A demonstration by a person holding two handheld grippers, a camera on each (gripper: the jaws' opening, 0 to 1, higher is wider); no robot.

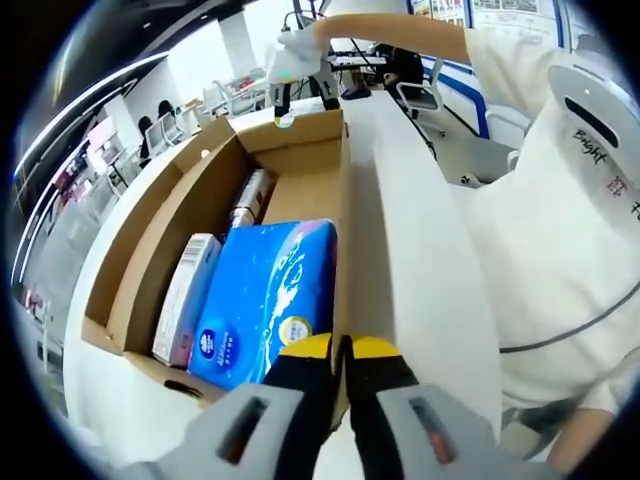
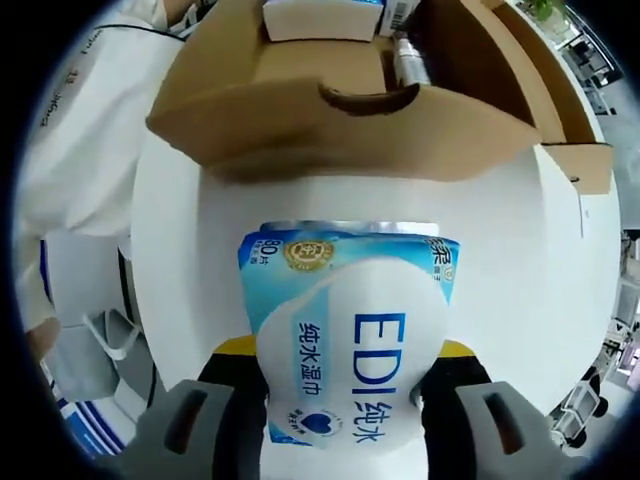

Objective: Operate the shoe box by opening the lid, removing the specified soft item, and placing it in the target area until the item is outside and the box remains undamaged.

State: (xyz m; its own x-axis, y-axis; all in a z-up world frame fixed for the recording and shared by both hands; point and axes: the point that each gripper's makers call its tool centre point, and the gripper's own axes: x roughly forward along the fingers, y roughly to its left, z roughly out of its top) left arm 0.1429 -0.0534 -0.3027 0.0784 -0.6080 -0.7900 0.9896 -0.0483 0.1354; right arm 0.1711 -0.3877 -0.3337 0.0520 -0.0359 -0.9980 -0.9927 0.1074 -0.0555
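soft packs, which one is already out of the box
The light blue EDI wipes pack, held in the right hand-held gripper over the white table. The darker blue tissue pack lies inside the cardboard box.

White table (image 1: 420, 250) — office chairs (image 1: 165, 130) beyond.

Place: open-plan office or lab.
Evidence: rows of desks and office chairs (image 1: 165, 128) far beyond the claw; long white table (image 1: 420, 260); ceiling strip lights (image 1: 85, 100).
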